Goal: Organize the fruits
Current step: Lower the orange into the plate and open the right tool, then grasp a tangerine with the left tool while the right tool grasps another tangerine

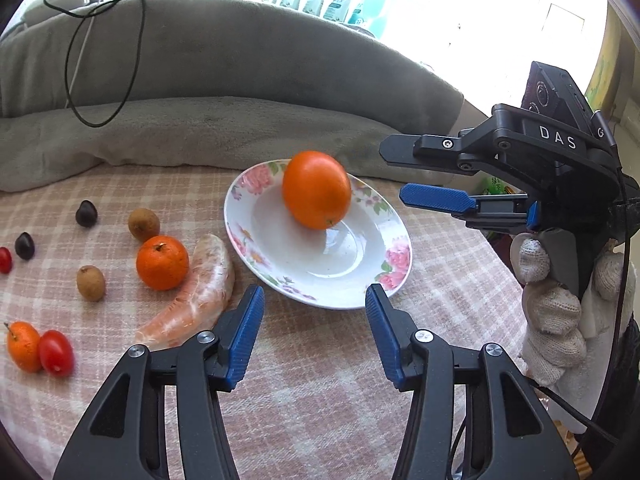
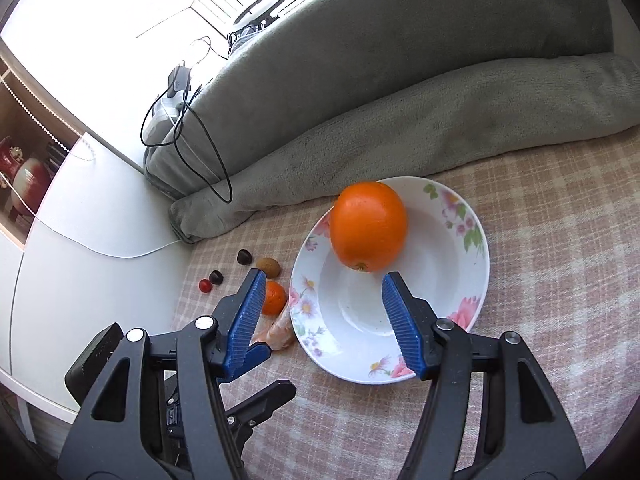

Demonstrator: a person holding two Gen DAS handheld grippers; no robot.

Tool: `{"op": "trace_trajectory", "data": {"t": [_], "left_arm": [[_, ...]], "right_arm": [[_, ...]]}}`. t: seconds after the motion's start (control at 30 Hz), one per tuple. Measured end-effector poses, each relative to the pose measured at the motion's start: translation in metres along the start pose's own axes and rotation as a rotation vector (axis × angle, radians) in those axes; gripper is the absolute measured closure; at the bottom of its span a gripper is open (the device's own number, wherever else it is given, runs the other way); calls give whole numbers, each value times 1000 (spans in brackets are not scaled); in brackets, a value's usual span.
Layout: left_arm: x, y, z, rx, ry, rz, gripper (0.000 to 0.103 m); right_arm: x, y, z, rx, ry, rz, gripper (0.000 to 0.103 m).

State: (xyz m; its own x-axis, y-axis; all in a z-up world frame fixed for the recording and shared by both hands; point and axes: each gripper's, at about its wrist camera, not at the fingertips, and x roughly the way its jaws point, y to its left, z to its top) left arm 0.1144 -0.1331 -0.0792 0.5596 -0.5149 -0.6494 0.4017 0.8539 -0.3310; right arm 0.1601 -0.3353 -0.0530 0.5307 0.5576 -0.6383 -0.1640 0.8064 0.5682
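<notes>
Left wrist view: the left gripper (image 1: 315, 302) hangs over the checked cloth (image 1: 320, 380) with its jaws apart and nothing between them, just short of the near rim of the flowered bowl (image 1: 394, 260). A big orange (image 1: 317, 189) sits in the bowl against its far side. Left of the bowl lie a carrot (image 1: 192, 296), touching the rim, a small orange (image 1: 162, 263), two brown fruits (image 1: 143, 224), two dark ones (image 1: 86, 213), a tiny orange (image 1: 23, 346) and a cherry tomato (image 1: 56, 353) pressed together. On the right, a gloved hand (image 1: 556, 312) holds the right gripper (image 1: 394, 172), released and empty, beyond the bowl's right edge.

Right wrist view: the right gripper (image 2: 323, 280) is spread open above the bowl (image 2: 476, 248), holding nothing; the big orange (image 2: 368, 226) rests just beyond its fingertips. The carrot (image 2: 280, 330) and small orange (image 2: 275, 297) show past the left finger. A grey blanket (image 2: 400, 120) lies behind
</notes>
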Motion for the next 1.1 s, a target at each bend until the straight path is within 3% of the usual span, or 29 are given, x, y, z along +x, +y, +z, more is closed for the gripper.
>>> {"op": "trace_trajectory", "data": {"t": [0.27,0.6,1.1], "left_arm": [[-17,5,0,-2,-19,19,51],[-43,23,-2,13,-77,100,45],[-88,80,-18,-60,-117,256,45]], "right_arm": [[-4,0,-5,-32,-36,-30,35],[-4,22,-8,-131,-91,-74,11],[20,60,-14,-281,-49,-84,11]]}}
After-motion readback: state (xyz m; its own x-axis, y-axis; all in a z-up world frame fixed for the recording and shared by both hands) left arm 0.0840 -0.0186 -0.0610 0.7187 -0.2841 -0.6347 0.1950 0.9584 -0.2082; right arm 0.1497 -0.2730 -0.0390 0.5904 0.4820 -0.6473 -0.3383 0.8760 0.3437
